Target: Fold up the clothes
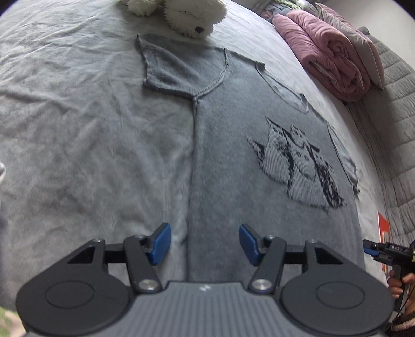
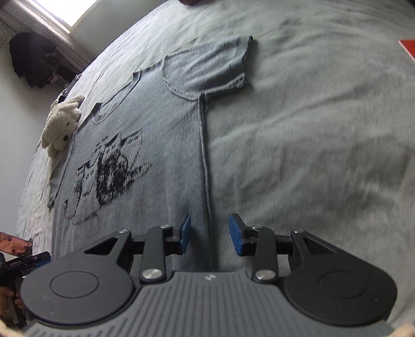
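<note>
Left wrist view: my left gripper [image 1: 205, 245] hangs open over the side seam of the grey T-shirt [image 1: 246, 155], spread flat on the bed [image 1: 64, 116]. Right wrist view: my right gripper [image 2: 209, 234] gapes open above the opposite seam.

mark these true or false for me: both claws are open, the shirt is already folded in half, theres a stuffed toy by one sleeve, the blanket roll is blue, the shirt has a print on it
1. Both claws are open: true. The left claw and right claw each show a clear gap and grip nothing.
2. The t-shirt is folded in half: false. It lies spread flat on the bed, both sleeves out.
3. A stuffed toy sits by one sleeve: true.
4. The rolled blanket is blue: false, it is pink.
5. The shirt has a print: true.
</note>
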`<state>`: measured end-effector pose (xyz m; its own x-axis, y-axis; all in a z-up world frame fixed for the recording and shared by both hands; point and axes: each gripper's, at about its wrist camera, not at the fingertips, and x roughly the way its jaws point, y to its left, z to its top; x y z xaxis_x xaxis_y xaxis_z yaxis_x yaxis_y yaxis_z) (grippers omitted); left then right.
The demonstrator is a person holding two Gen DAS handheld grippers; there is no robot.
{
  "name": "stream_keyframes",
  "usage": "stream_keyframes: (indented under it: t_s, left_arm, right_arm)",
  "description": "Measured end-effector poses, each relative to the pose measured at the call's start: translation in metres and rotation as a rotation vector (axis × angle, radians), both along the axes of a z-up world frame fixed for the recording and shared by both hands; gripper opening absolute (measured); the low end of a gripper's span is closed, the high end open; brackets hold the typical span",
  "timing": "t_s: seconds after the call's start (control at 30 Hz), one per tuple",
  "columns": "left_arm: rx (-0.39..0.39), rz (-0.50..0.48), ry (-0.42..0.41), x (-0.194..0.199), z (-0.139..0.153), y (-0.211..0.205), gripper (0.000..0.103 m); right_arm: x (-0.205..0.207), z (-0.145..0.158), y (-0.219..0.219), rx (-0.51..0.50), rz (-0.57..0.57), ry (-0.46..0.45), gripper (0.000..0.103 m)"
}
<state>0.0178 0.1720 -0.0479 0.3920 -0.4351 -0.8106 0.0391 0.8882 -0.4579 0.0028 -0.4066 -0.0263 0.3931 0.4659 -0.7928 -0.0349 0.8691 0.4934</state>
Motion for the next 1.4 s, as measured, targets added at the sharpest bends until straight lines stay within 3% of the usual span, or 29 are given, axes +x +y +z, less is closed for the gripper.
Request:
stream_keyframes:
  t_s: [0.2,0.37,0.47,0.5,0.53,0.57,0.6,0.77,0.9,1.0,1.13,1.2,1.4]
  left_arm:
    - [-0.031,-0.079,0.039,-0.053,-0.004,-0.003,0.059]
    - [-0.092,-0.101,0.060,-0.085,-0.003,-0.003,0.048]
    - [-0.079,-0.142,0.069,-0.097,-0.004,-0.014,0.044]
    - [-0.065,-0.156,0.067,-0.101,-0.004,-0.019,0.039]
    - [-0.043,-0.166,0.065,-0.104,-0.003,-0.023,0.021]
    - [-0.030,-0.164,0.069,-0.106,-0.002,-0.023,0.009]
    - [-0.035,-0.155,0.071,-0.108,-0.001,-0.022,0.006]
    - [-0.019,-0.128,0.033,-0.122,0.010,-0.011,0.005]
    - [0.047,-0.158,0.046,-0.123,-0.001,-0.017,0.006]
    - [0.089,-0.194,0.008,-0.123,0.006,-0.023,0.010]
    - [0.172,-0.192,-0.101,-0.126,0.029,-0.021,0.053]
    - [0.218,-0.175,-0.156,-0.124,0.037,-0.021,0.056]
    - [0.240,-0.160,-0.250,-0.099,0.047,-0.044,0.073]
  right_arm:
    - [-0.059,-0.003,-0.022,0.077,0.017,0.071,0.032]
    - [-0.095,-0.009,-0.022,0.117,0.072,0.123,0.032]
    - [-0.106,-0.008,-0.014,0.089,0.111,0.090,0.032]
    - [-0.106,-0.007,-0.011,0.077,0.123,0.080,0.030]
    - [-0.106,-0.007,-0.011,0.063,0.125,0.085,0.014]
    - [-0.107,-0.007,-0.010,0.049,0.128,0.089,0.006]
    - [-0.108,-0.004,-0.011,0.049,0.129,0.081,0.004]
    - [-0.117,0.013,-0.013,0.003,0.132,0.016,0.004]
    - [-0.116,0.002,-0.004,-0.088,0.162,0.036,0.003]
    - [-0.115,0.000,0.001,-0.106,0.184,0.027,0.011]
    - [-0.114,0.016,0.009,-0.160,0.197,-0.040,0.025]
    - [-0.109,0.022,0.012,-0.176,0.188,-0.076,0.040]
    - [-0.077,0.028,0.020,-0.136,0.143,-0.133,0.043]
